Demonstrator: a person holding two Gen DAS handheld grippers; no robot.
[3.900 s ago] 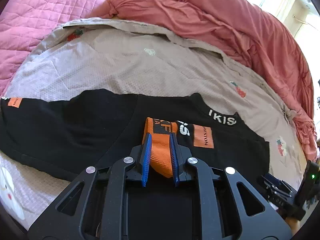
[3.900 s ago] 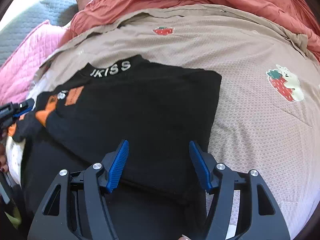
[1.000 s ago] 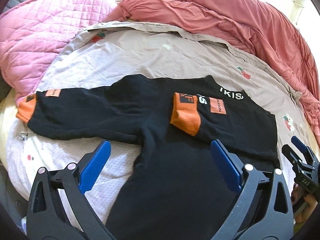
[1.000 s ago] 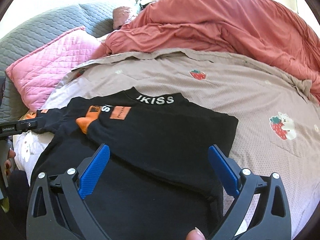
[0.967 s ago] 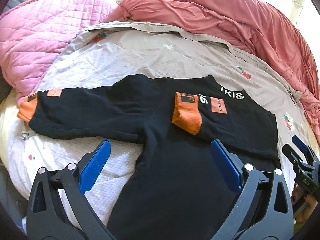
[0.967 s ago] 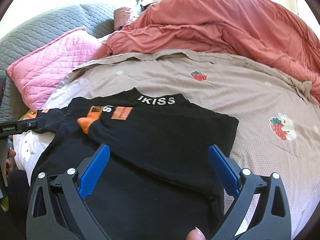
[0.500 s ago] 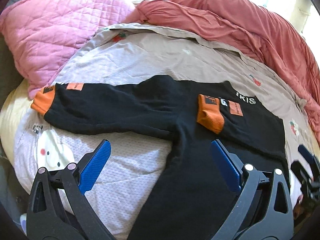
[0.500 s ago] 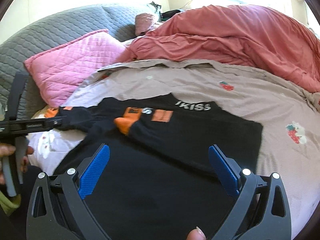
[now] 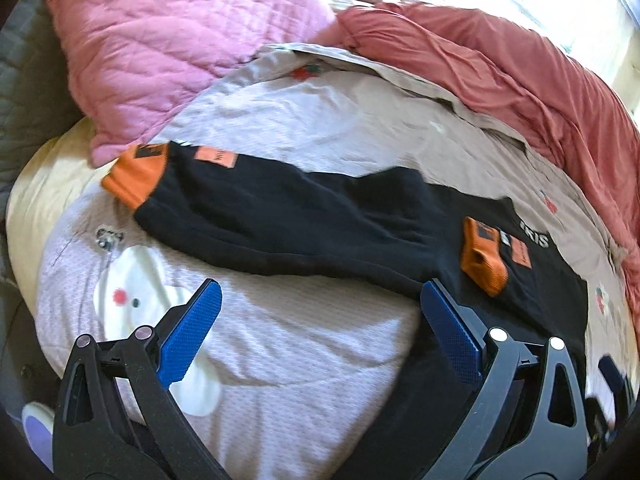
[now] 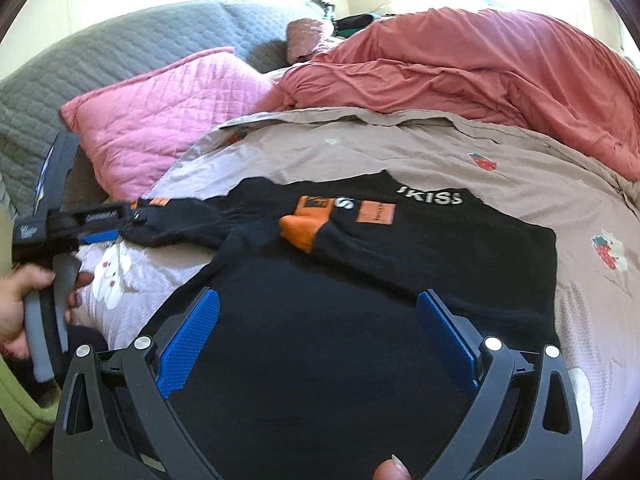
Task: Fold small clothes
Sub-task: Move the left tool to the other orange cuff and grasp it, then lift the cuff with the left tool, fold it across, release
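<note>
A small black sweater (image 10: 360,280) with orange cuffs and a white-lettered collar lies flat on the bed. One sleeve is folded across the chest, its orange cuff (image 10: 308,224) near the collar. The other sleeve (image 9: 280,212) stretches out to the left, ending in an orange cuff (image 9: 136,172). My left gripper (image 9: 320,320) is open and empty, above the sheet just short of that sleeve; it also shows in the right wrist view (image 10: 112,220) beside the far cuff. My right gripper (image 10: 316,324) is open and empty over the sweater's lower body.
The sweater lies on a beige strawberry-print sheet (image 10: 500,152). A pink quilted pillow (image 9: 180,48) lies at the back left, a rumpled red blanket (image 10: 480,60) along the back and right, a grey headboard (image 10: 100,56) behind. A white cartoon-print cover (image 9: 132,304) lies under the left gripper.
My left gripper let go of the folded sleeve's cuff, opened, and moved left toward the outstretched sleeve. My right gripper opened wider and pulled back from the sweater.
</note>
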